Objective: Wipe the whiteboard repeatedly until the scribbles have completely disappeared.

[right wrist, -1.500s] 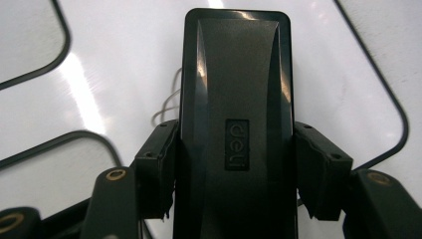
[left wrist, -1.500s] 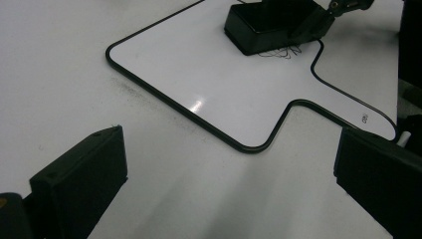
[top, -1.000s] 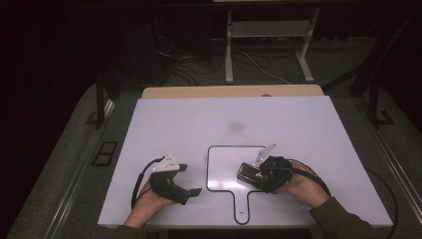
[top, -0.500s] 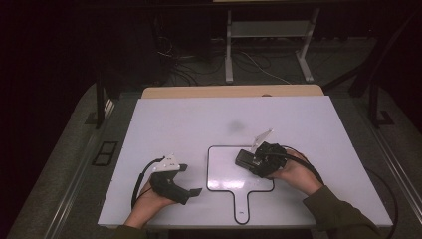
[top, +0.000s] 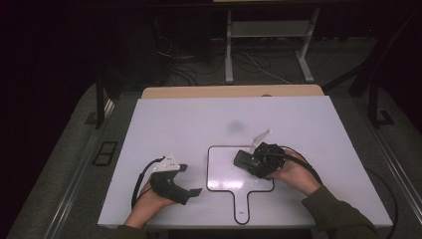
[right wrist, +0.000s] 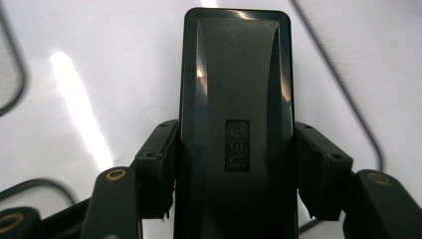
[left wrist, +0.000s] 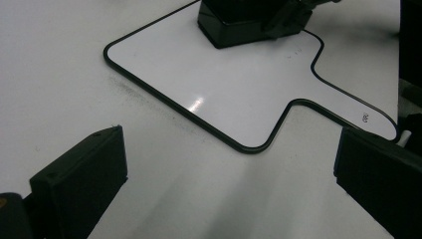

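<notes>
A black eraser [right wrist: 234, 129], marked "deli", is clamped between the jaws of the right gripper [top: 249, 160]. It is held over the small whiteboard [top: 224, 174] with a handle, which lies near the front edge of the white surface [top: 199, 119]. Whether the eraser touches the whiteboard cannot be told. The left gripper [top: 190, 180] is held wide open and empty, near the front left corner.

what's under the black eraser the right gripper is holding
The small whiteboard lies under the black eraser, clamped in the right gripper. The eraser's underside and the board beneath it are hidden.
</notes>
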A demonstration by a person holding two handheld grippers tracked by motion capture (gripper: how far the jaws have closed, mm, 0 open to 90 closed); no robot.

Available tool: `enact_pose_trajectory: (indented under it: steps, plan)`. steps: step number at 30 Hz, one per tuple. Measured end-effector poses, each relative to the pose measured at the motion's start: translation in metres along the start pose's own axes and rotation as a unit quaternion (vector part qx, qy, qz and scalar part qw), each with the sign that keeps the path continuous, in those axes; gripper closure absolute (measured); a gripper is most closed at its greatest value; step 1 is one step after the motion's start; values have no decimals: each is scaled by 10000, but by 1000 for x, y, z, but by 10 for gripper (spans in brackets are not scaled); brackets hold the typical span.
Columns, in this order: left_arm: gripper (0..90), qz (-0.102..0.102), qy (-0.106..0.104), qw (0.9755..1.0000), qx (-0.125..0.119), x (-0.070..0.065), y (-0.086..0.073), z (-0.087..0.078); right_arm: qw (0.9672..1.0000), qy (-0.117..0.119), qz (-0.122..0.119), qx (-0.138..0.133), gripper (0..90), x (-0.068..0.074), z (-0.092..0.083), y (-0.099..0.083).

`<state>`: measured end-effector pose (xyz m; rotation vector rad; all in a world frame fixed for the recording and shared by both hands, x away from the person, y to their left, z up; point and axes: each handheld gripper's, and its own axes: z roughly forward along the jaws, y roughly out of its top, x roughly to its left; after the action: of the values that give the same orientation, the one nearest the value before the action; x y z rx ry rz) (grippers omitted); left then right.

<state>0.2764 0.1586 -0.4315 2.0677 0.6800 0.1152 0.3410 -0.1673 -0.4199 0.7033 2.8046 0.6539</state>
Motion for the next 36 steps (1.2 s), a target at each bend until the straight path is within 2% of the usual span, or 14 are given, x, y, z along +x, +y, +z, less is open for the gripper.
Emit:
enact_pose_trajectory:
  steps: [12,13,15,17,23,26,27,33,36]
  plan:
    - [0,5,-16,10000,14,-1,0,0,9993,205,-310,17,389,32,-8,-9]
    - [0,6,-13,10000,14,-1,0,0,9991,190,-388,18,389,33,-8,-9]
    - [0,10,-13,10000,15,-1,1,0,9990,259,-352,-3,389,38,-9,-10]
    - [0,15,-11,10000,19,-1,1,0,9988,210,-432,25,389,39,-10,-11]
    - [0,10,-12,10000,14,-1,0,0,9991,215,-377,1,389,32,-8,-11]
    - [0,25,-16,10000,28,-1,1,1,9996,159,-245,-10,389,27,-7,-10]
    - [0,22,-16,10000,22,-1,1,1,9997,49,-224,17,389,23,-7,-9]
    - [0,11,-15,10000,19,-1,1,1,9999,-84,54,16,389,3,-5,-9]
    - [0,8,-21,10000,19,-1,0,1,9999,-79,64,18,389,4,-6,-10]
